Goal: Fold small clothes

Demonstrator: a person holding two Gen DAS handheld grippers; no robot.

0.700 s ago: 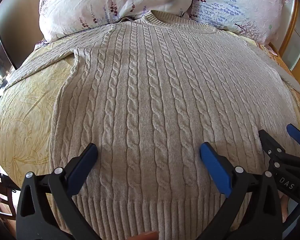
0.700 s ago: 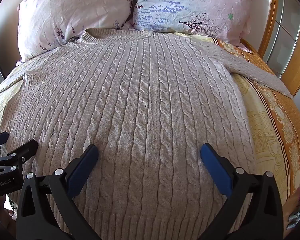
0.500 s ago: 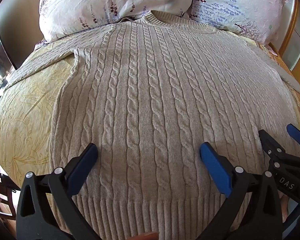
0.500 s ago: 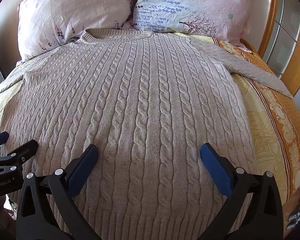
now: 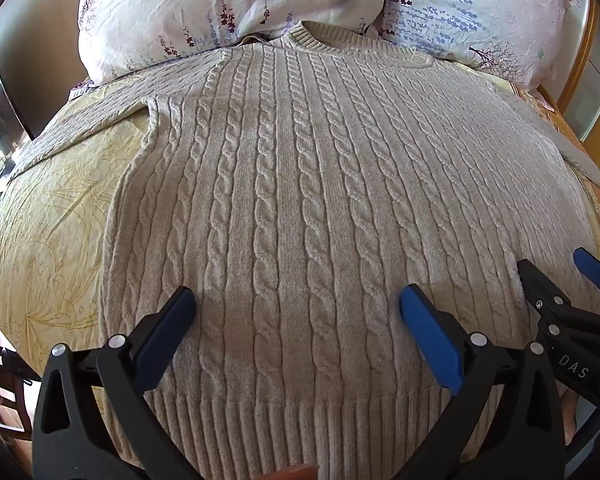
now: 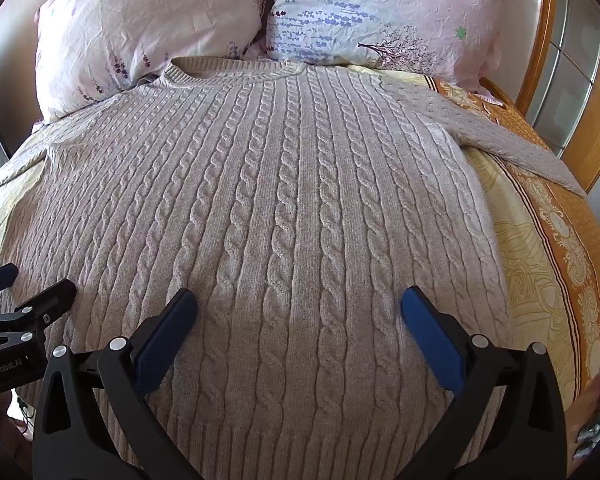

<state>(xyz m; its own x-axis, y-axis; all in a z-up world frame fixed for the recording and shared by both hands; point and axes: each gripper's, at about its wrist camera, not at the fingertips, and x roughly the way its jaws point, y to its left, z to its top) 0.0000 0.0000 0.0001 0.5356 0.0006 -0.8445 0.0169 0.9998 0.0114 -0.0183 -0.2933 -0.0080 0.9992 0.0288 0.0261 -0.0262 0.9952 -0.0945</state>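
Beige cable-knit sweater [image 5: 300, 208] flat on the bed [image 5: 40, 240], collar toward the pillows [image 6: 148, 24], hem nearest both tongs. Left gripper [image 5: 296, 312] and right gripper [image 6: 298, 312] spread wide, side by side above the hem, pinching nothing

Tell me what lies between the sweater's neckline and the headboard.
Two floral pillows, side by side, sit between the sweater's collar and the headboard; clearest in the right wrist view.

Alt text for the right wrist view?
A beige cable-knit sweater lies flat, unfolded, on a yellow patterned bedspread, collar toward two floral pillows. The right gripper hovers open above its lower part.
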